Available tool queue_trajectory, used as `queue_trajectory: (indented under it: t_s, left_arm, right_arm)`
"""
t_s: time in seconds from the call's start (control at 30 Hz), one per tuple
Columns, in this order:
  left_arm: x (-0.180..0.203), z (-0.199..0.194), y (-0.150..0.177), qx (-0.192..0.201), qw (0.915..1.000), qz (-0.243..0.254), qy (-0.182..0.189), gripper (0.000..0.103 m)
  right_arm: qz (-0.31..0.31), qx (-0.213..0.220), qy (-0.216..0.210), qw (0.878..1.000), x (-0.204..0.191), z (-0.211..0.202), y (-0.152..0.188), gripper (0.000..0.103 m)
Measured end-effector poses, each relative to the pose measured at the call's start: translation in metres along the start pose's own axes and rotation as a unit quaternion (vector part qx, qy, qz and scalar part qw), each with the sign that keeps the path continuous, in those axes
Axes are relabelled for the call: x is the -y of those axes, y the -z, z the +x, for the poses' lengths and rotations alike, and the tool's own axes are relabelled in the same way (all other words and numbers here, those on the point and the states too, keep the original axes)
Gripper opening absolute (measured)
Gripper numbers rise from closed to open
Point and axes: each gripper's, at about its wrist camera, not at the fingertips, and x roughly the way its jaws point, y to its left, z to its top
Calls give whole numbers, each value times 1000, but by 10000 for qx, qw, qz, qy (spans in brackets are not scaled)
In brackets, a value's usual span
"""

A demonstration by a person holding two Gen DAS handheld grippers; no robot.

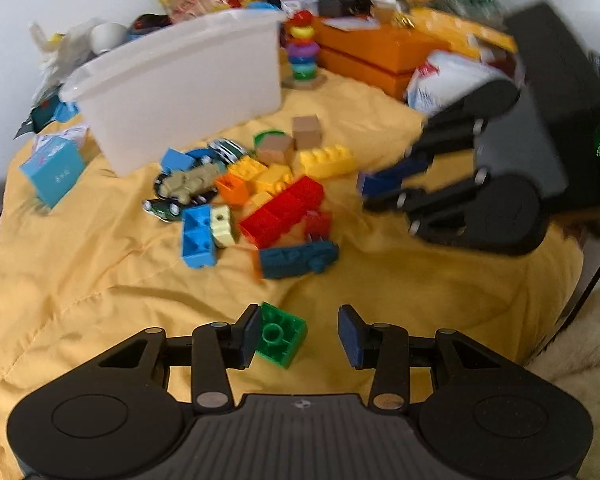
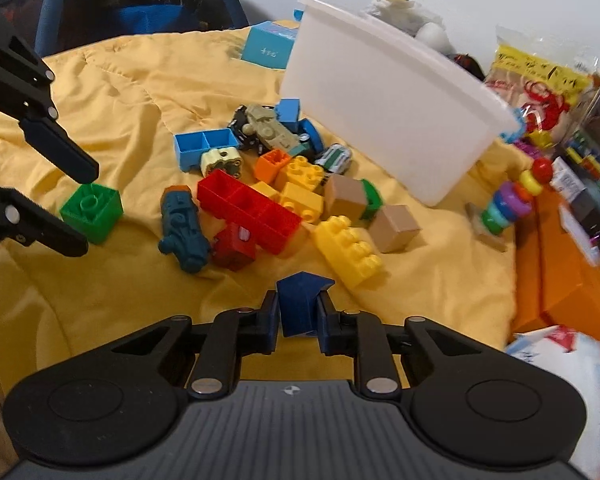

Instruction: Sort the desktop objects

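A green brick (image 1: 281, 335) lies on the yellow cloth (image 1: 100, 280) between the fingers of my left gripper (image 1: 300, 334), which is open. The brick sits close against the left finger, well apart from the right one. My right gripper (image 2: 298, 316) is shut on a dark blue brick (image 2: 300, 304) and hovers over the cloth near the pile. The right wrist view shows the left gripper (image 2: 82, 210) straddling the green brick (image 2: 92, 210). The pile holds a red brick (image 1: 284, 210), a yellow brick (image 1: 327, 160), toy cars and wooden cubes. A white bin (image 1: 180, 88) stands tilted behind it.
A light blue box (image 1: 54, 172) sits left of the bin. A ring-stacker toy (image 1: 302, 52), orange boxes (image 1: 380, 52) and snack bags crowd the back. A black device with a green light (image 1: 560, 120) is at the right. A dark teal toy truck (image 1: 296, 258) lies nearest.
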Motion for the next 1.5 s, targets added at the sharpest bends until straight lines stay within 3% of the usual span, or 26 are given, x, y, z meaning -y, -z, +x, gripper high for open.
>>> queue_trajectory:
  t_s: [0.07,0.23,0.4,0.47,0.5,0.67,0.77,0.8,0.9,0.97,1.03,1.2,1.27,1.4,1.5]
  left_arm:
    - [1,10,3,-162,9999,34,-11,46]
    - [-1,17,3,-183,9987,301,-364,46]
    - [-13,26,9,-373,9980,288,-417,41]
    - [-17,25,13,-321,9981,277,-456,28]
    - [-20,24,14,-309,9983,205,-461,27]
    - [-40,15,12,-185,9969,-750,141,27]
    - [-52,17,14,-189,9846,-1571,749,27]
    - [-55,20,15,-199,9801,-1805,800,27]
    - [-55,27,17,-334,9797,-1899,548,31]
    - [-56,23,17,-288,9818,-1859,257,46]
    - [-52,16,16,-193,9882,-1499,-250,56]
    - [-39,5,12,-107,9946,-689,-765,56]
    - [-34,2,9,-25,9961,-545,-687,56]
    - [-29,15,6,-125,9956,-454,-810,56]
    - [-36,15,7,-67,9937,-705,-868,56]
  right_arm:
    - [-36,-79,67,9999,1,-1,3,22]
    - [356,-237,-285,9987,4,5,7,22]
    - [685,-214,-519,9961,7,0,8,27]
    - [876,-190,-633,9940,10,-2,10,27]
    - [974,-150,-683,9928,11,-4,10,27]
    - [1031,58,-662,9925,13,-12,6,27]
    - [1027,175,-633,9925,15,-15,1,28]
    - [1035,209,-633,9924,15,-15,-1,28]
    - [1018,220,-661,9924,14,-14,-3,29]
    - [1011,237,-653,9924,13,-14,-3,32]
    - [982,249,-598,9931,13,-15,-3,37]
    - [1074,249,-491,9927,20,-22,1,41]
    - [1153,202,-501,9919,24,-22,4,43]
    - [1441,92,-699,9871,31,-16,9,45]
    - [1475,120,-779,9859,31,-12,10,51]
